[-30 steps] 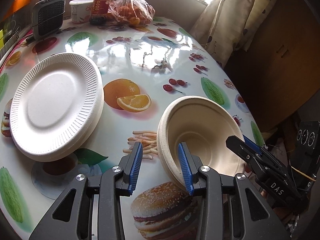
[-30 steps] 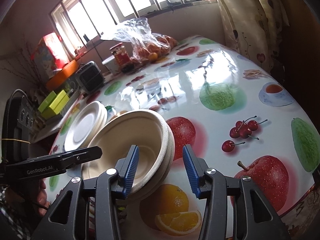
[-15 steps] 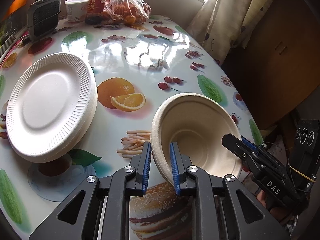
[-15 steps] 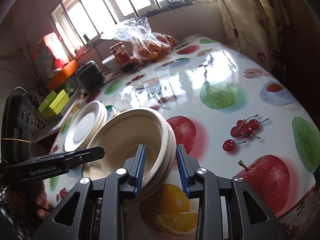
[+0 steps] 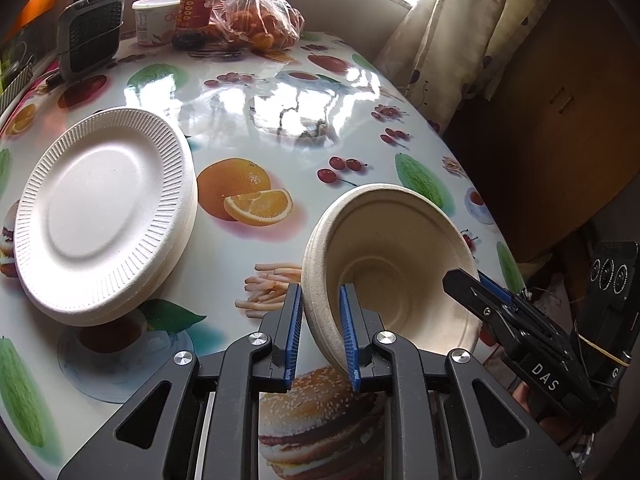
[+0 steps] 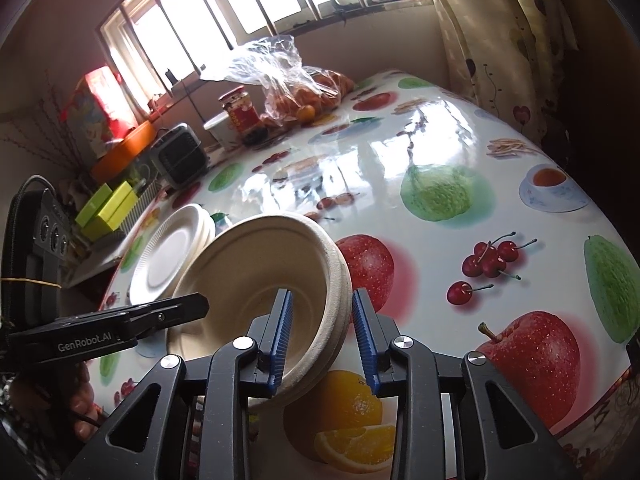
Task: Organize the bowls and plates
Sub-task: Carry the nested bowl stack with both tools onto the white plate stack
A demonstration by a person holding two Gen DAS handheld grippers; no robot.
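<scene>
Beige bowl stack (image 5: pixel 394 264), ridged rims nested, tilted, matte pulp

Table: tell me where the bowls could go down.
Free patches: between the plates and the bowls, and the wide middle stretch of the table behind them. Crowded at the far edge: jar, tub, bag of oranges.
</scene>
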